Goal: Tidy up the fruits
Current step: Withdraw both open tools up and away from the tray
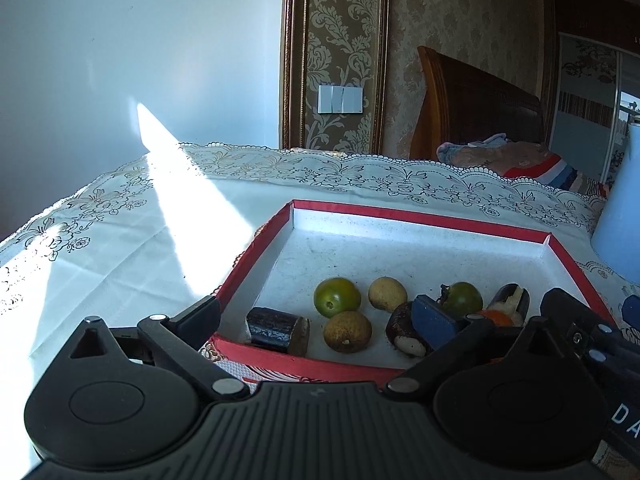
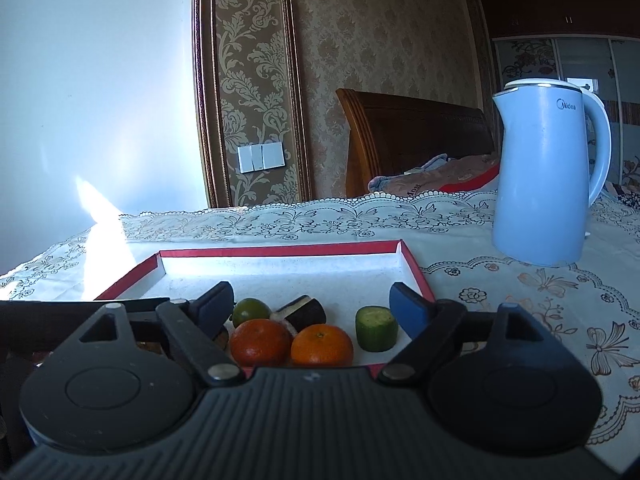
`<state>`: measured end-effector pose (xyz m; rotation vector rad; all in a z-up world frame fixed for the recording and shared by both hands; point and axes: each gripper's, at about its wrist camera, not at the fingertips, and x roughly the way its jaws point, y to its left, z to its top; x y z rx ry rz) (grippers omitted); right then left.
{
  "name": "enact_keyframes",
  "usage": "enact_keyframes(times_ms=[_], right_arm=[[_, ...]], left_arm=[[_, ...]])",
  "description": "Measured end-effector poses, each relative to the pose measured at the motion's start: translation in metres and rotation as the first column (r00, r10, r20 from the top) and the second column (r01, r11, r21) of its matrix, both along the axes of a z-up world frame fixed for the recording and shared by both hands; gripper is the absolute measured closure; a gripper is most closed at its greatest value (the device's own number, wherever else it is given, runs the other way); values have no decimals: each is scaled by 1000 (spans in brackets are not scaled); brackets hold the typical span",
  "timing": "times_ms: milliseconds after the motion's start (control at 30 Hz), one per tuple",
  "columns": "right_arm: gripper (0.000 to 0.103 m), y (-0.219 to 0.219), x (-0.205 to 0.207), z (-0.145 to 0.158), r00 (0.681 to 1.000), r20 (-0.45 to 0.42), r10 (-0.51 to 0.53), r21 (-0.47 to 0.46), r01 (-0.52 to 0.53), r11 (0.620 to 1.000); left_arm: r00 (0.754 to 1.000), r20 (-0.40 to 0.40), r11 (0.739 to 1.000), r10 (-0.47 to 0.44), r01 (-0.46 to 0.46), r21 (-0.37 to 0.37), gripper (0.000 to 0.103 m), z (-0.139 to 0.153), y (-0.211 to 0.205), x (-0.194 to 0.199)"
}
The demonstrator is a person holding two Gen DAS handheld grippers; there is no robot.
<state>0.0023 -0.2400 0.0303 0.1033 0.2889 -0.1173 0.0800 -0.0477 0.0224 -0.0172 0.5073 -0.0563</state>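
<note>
1. The left gripper (image 1: pixel 320 316) and the right gripper (image 2: pixel 311 306) both have fingers apart, holding nothing.
2. The fruits lie near the close wall of the red-rimmed tray (image 1: pixel 416 218).
3. Risk: a round mandarin (image 2: pixel 322 345) may roll if a finger pushes it.
4. The blue kettle (image 2: pixel 544 176) reads "Midea".

Ahead of the jaws, past the table's (image 2: pixel 500 280) far edge, a plain white wall (image 1: pixel 140 40) fills the left, crossed by a bright wedge of sunlight (image 1: pixel 160 136) that runs down onto the lace cloth (image 1: pixel 120 216). Right of it hangs a gold damask panel (image 1: pixel 340 40) in a dark wood frame, with a white switch plate (image 1: pixel 340 99) low on it. Farther right stand a carved wooden headboard (image 2: pixel 412 136) with bedding (image 1: pixel 520 160) heaped below, and a sliding-door wardrobe (image 2: pixel 560 56).
</note>
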Motion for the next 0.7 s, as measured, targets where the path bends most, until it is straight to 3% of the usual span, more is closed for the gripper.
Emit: enact_keyframes(times_ms=[400,700], right_arm=[[14,-8,-11,1,1000,-5,-10,61,10,998],[14,-8,-16,-1,998,-59,8,88,-3,996]], left_arm=[[1000,-9,998,-3,3,-55,0,0,20,-20],[1000,-12,999,8,-8,-35,0,-3,23,-25]])
